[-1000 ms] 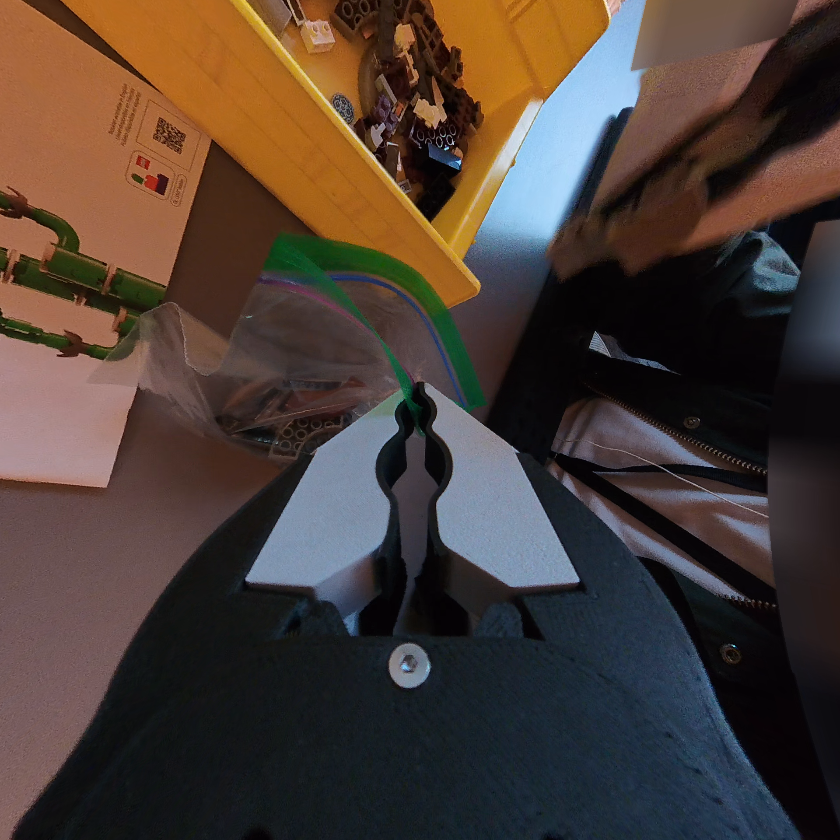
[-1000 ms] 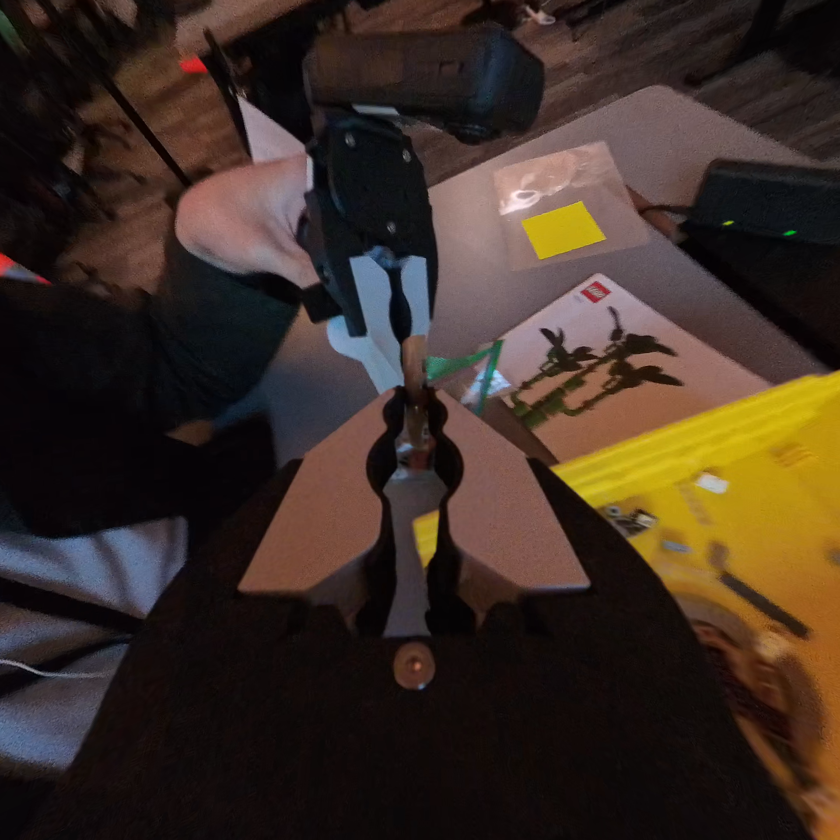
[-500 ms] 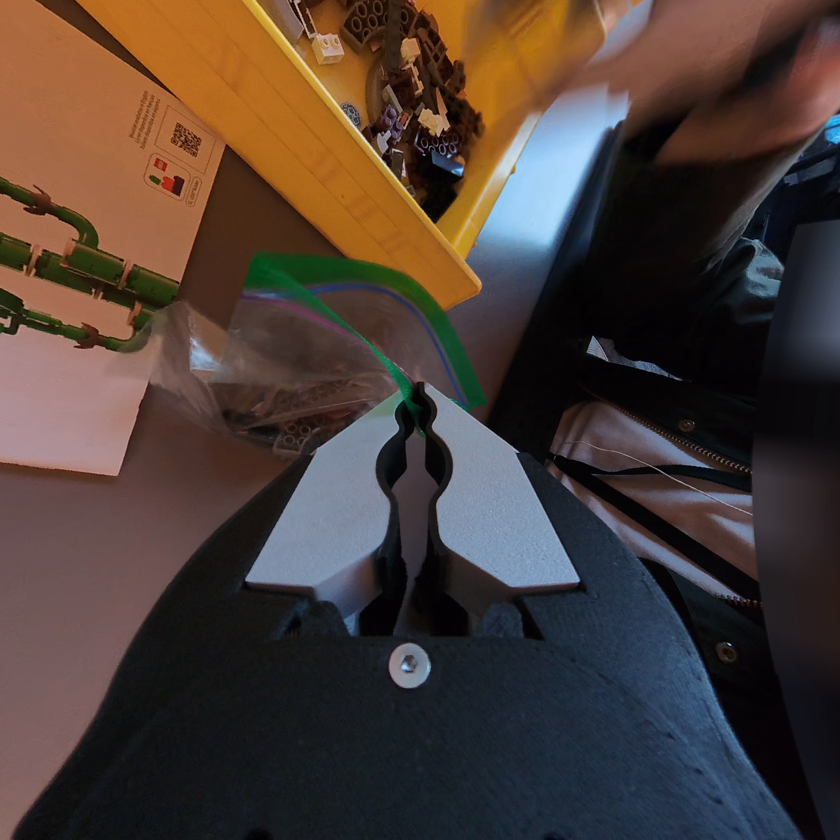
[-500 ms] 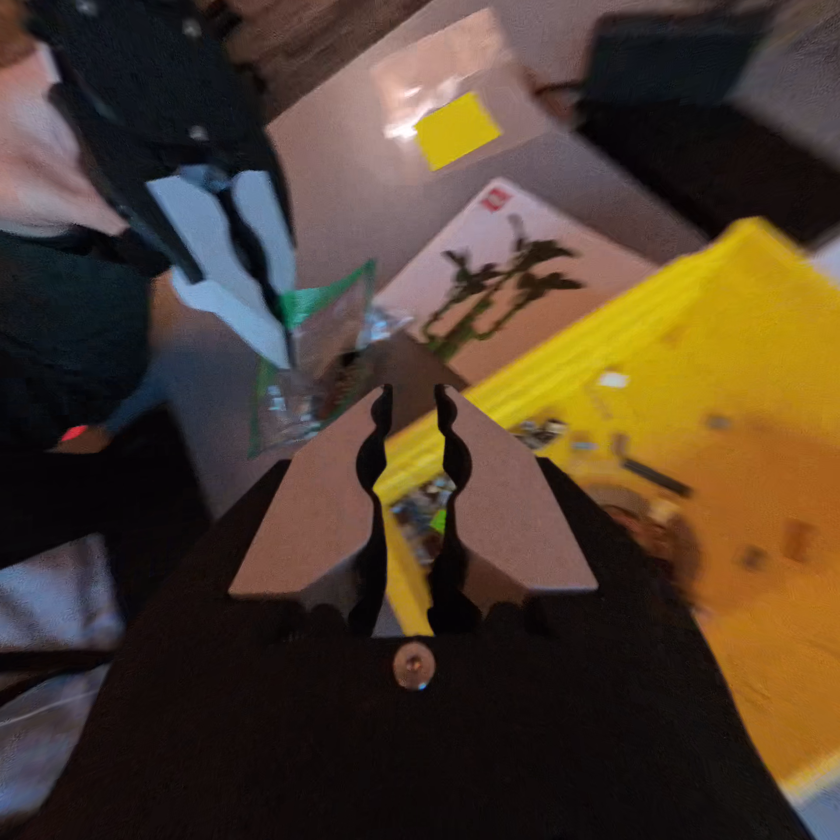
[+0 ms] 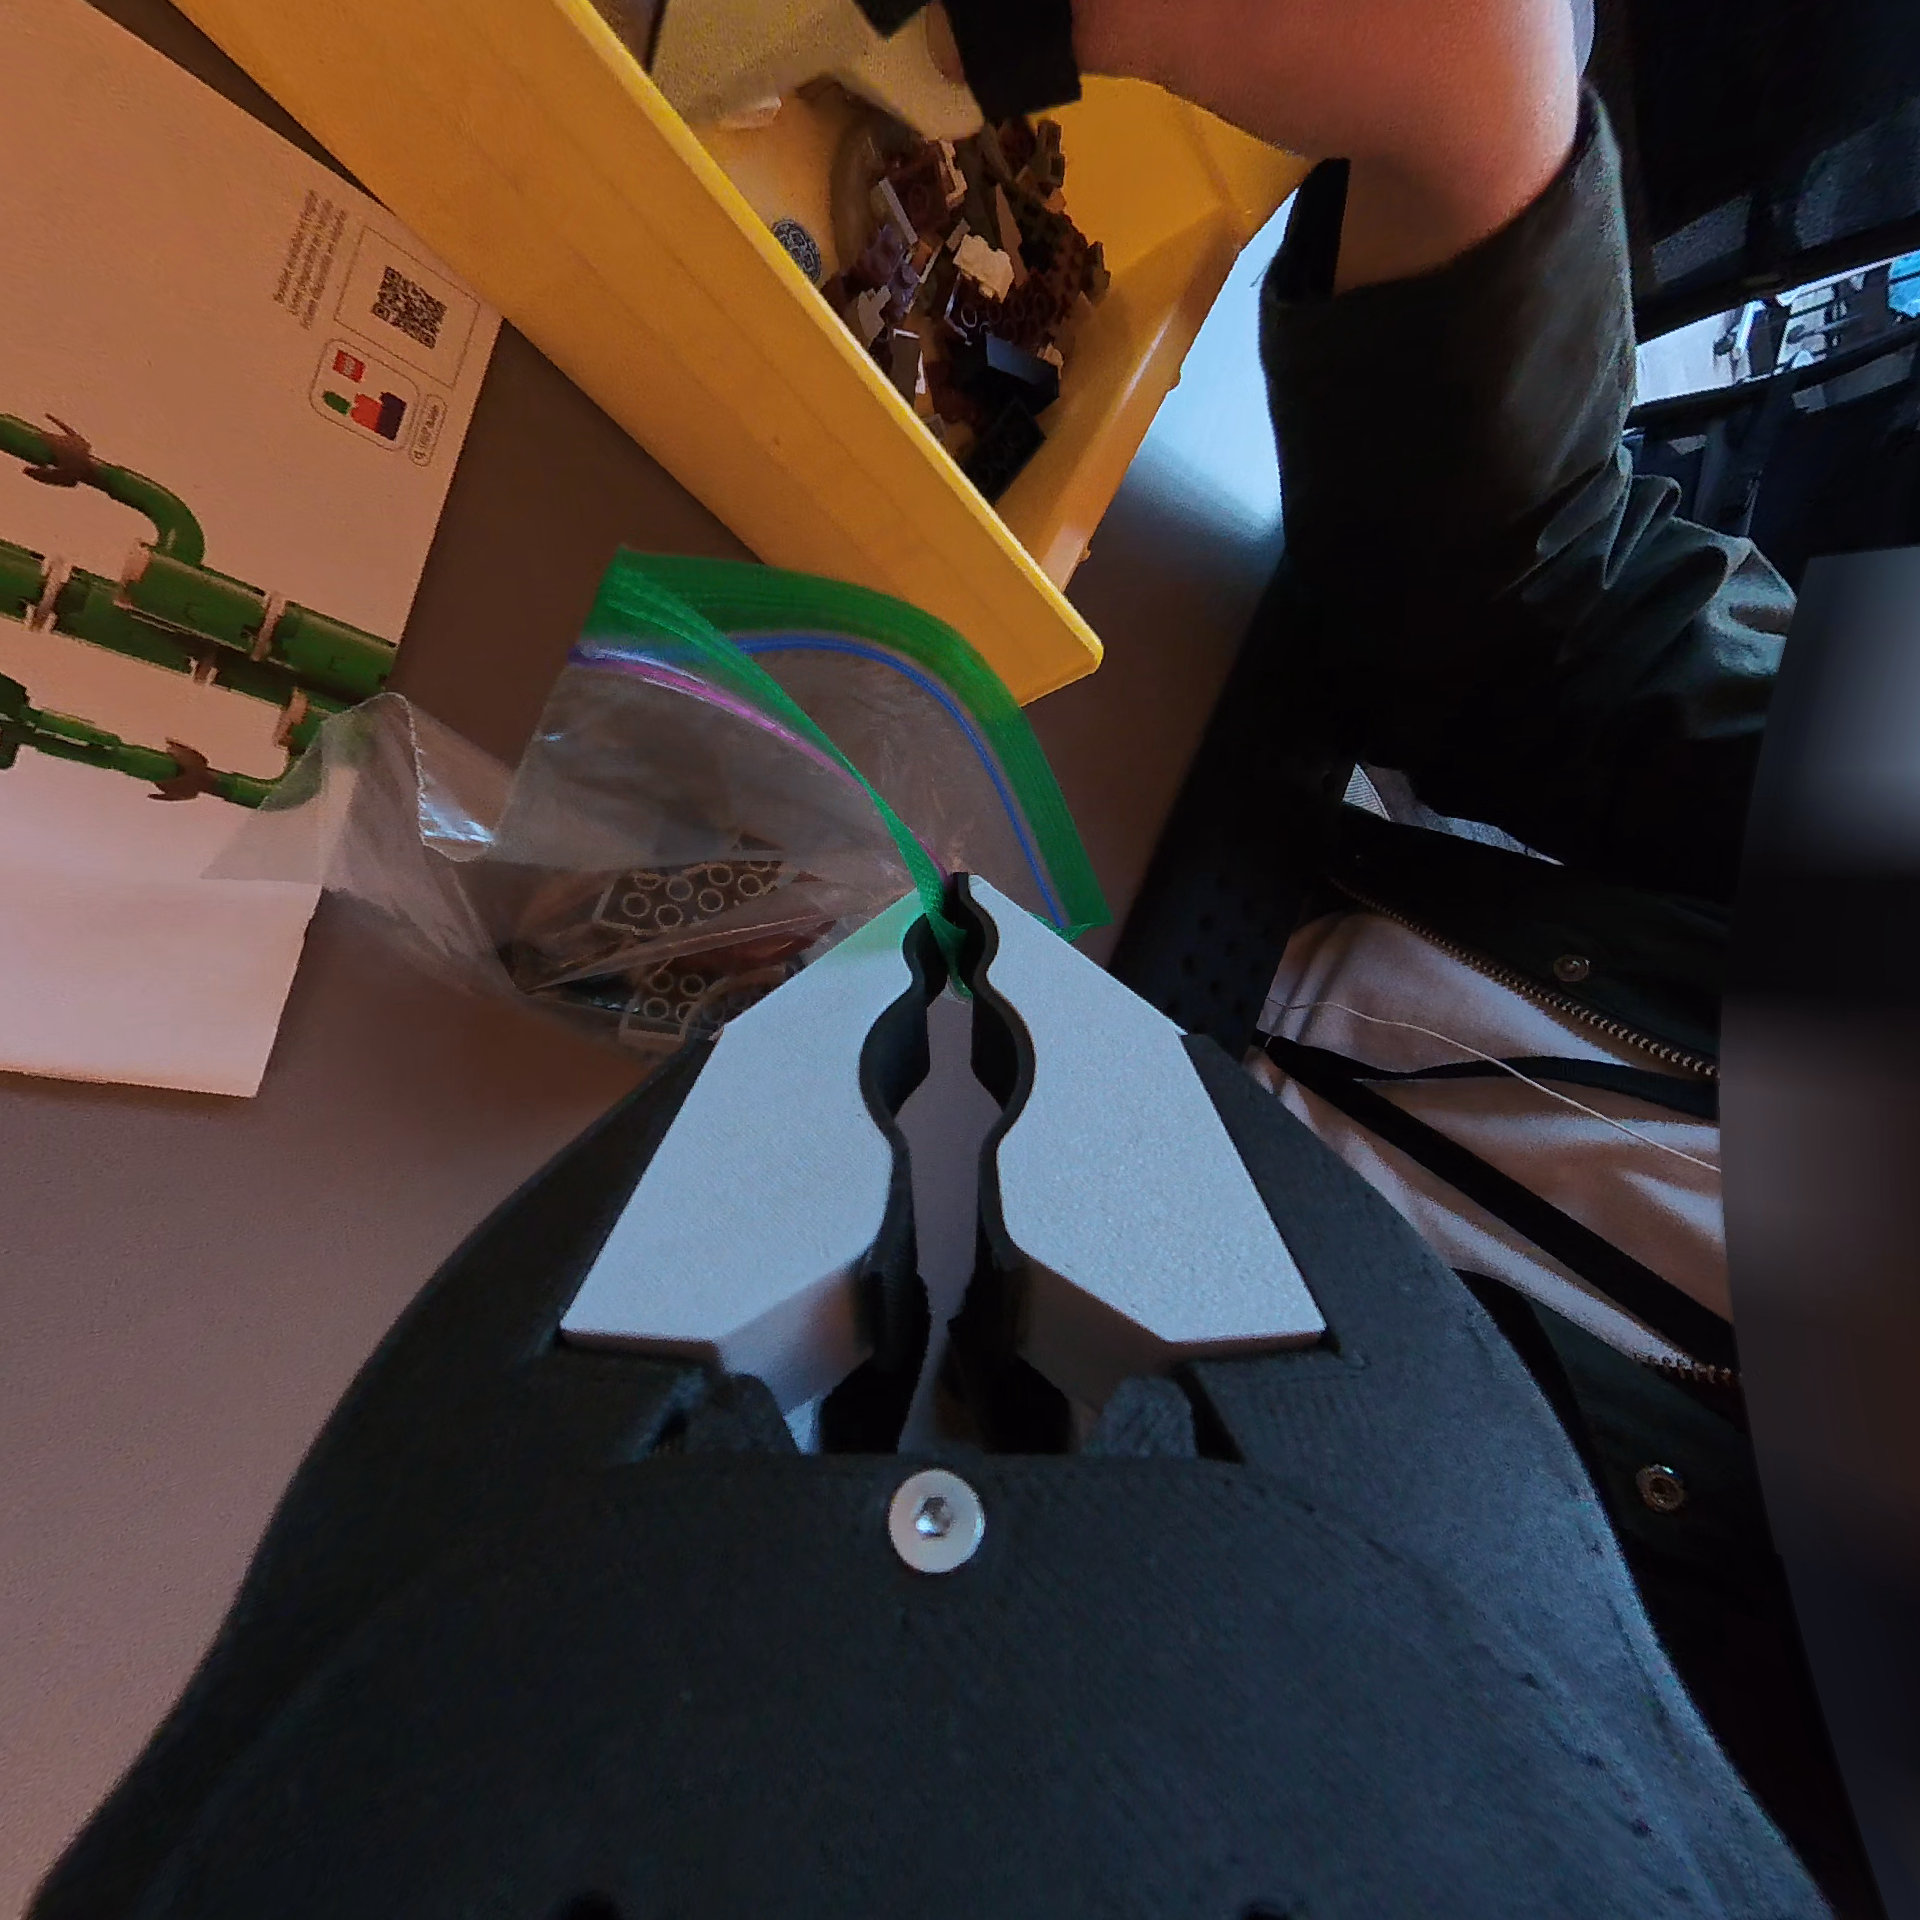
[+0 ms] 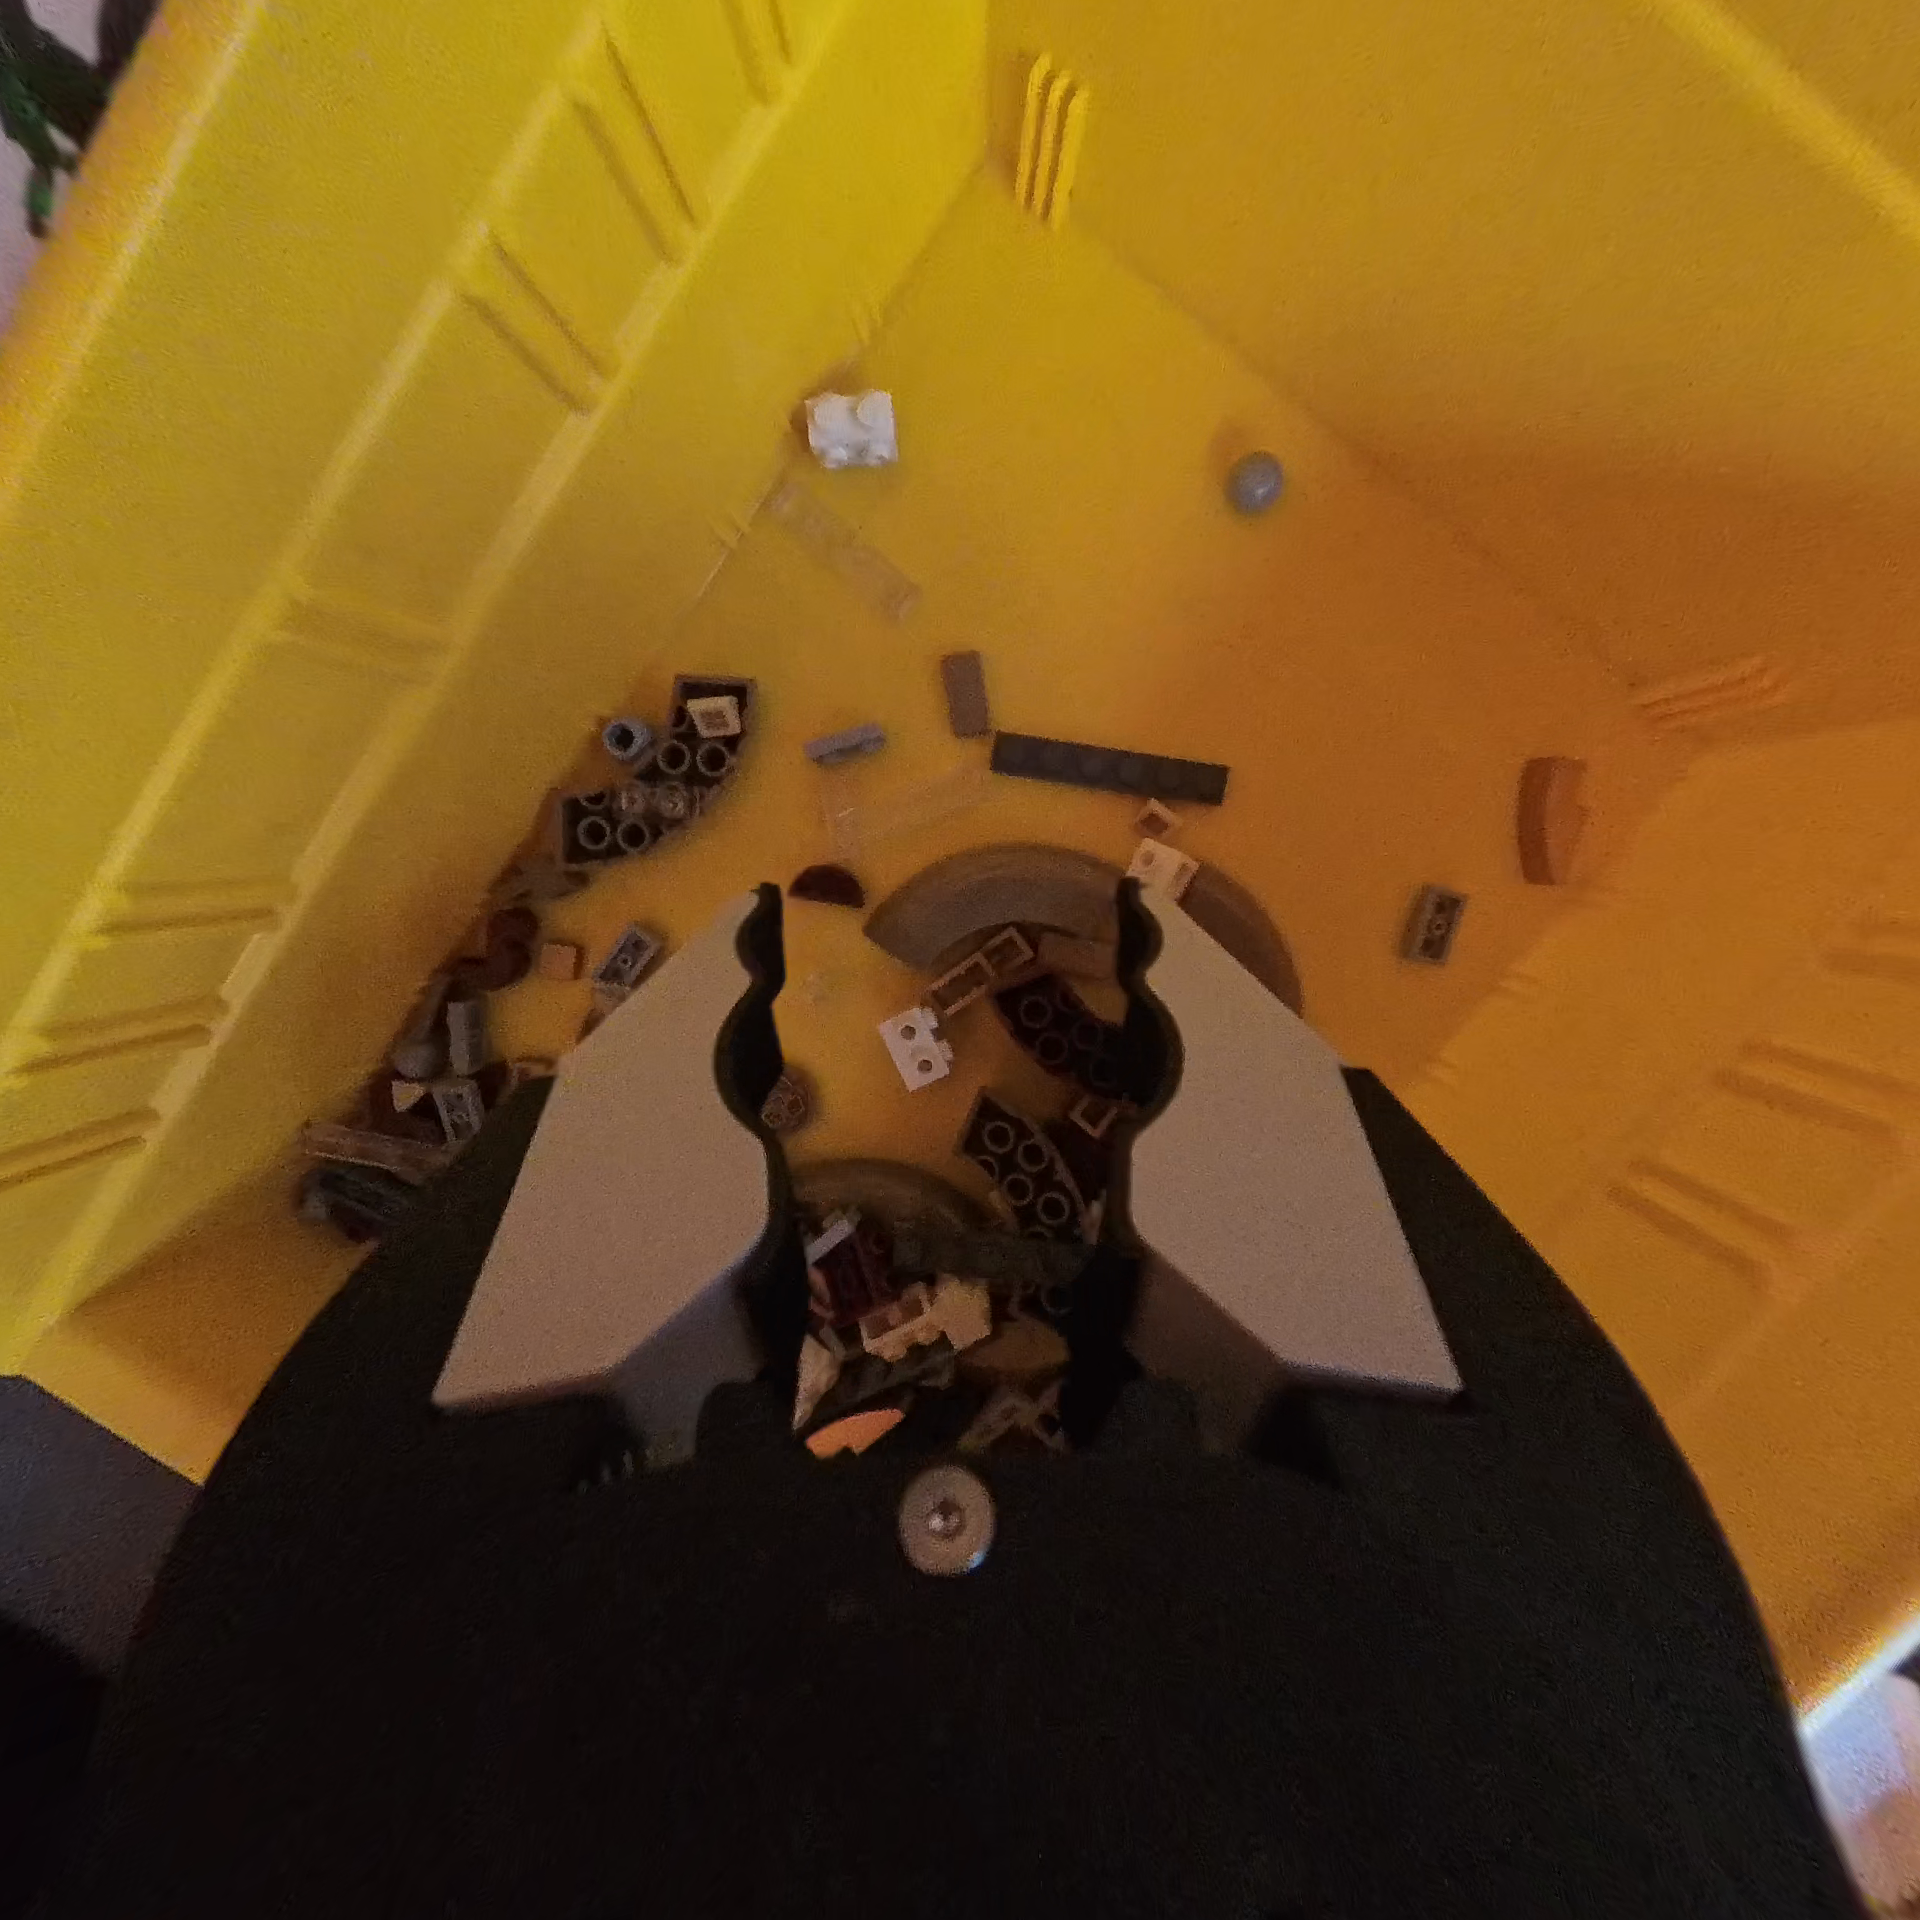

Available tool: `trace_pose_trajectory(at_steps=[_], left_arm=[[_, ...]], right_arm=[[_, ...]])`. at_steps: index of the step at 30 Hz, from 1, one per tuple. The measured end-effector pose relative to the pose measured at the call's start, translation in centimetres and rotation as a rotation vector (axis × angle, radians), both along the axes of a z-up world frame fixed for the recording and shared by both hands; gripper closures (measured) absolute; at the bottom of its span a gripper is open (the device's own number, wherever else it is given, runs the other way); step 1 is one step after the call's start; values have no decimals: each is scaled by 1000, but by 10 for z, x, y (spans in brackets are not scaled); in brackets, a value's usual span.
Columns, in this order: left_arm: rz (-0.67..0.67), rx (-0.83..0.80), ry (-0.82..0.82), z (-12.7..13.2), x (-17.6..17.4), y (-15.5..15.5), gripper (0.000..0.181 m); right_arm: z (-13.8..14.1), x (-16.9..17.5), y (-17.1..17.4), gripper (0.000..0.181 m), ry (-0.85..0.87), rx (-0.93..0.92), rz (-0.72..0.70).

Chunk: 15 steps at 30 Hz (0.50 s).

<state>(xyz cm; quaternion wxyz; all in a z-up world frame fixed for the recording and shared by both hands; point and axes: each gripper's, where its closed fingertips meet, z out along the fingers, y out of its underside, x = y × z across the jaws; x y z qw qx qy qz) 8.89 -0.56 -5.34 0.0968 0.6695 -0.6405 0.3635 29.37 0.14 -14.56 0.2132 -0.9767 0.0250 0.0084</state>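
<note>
Pinching the green zip edge of a clear bag [image 5: 727,831], left gripper [image 5: 961,914] is clamped tight, tips meeting on the plastic. Bag w/ dark bricks inside rests on grey table [image 5: 156,1299], beside a booklet [image 5: 156,520] & just below yellow bin [image 5: 582,208]. Right gripper [image 6: 945,914] hangs inside bin, jaws spread wide, holding nothing, above loose bricks [image 6: 914,1049] on bin floor.
</note>
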Motion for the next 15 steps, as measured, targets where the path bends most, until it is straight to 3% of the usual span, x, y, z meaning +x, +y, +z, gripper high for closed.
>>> trace_pose_trajectory(at_steps=[4,9,15], left_arm=[[-3,4,-2,0,0,0,181],[-4,4,-2,0,-1,-1,181],[-4,3,0,0,0,-1,181]], right_arm=[[-9,8,-6,120,-125,-54,131],[-9,13,-1,130,-154,-16,148],[-10,14,6,120,-244,3,229]])
